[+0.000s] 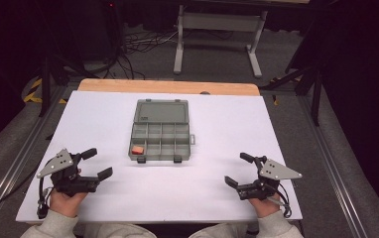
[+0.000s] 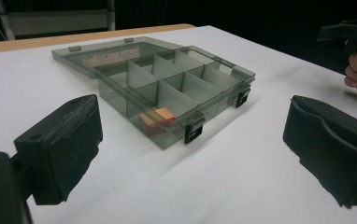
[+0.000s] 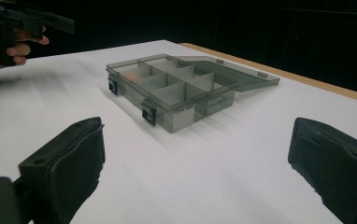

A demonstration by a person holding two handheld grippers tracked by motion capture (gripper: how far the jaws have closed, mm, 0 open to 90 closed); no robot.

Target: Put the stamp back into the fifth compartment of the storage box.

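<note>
A dark room with black curtains, cables on the floor and a grey frame stands behind a white table (image 1: 227, 124) whose far edge shows a strip of bare wood. Near the middle of the table, somewhat toward the far edge, lies a grey translucent organizer box (image 1: 160, 131), its lid (image 1: 161, 110) thrown back flat toward the far edge and its two black latches facing the near edge. The divided tray runs its long axis side to side, parallel to the near edge. A small orange block (image 1: 137, 149) sits in the front compartment at the box's left end, just behind the left latch. The left claw (image 1: 94, 163) rests near the near left corner, jaws spread wide and holding nothing, pointing toward the box. The right claw (image 1: 239, 169) sits near the near right corner, likewise released and empty, aimed inward. The box lies forward and inward of both; the block is on the left claw's side, so that hand looks the nearer one for reaching it, while the right has the longer way across. Bare white table lies between each claw and the box, with nothing to skirt, and wide margins remain to the left and right edges.
</note>
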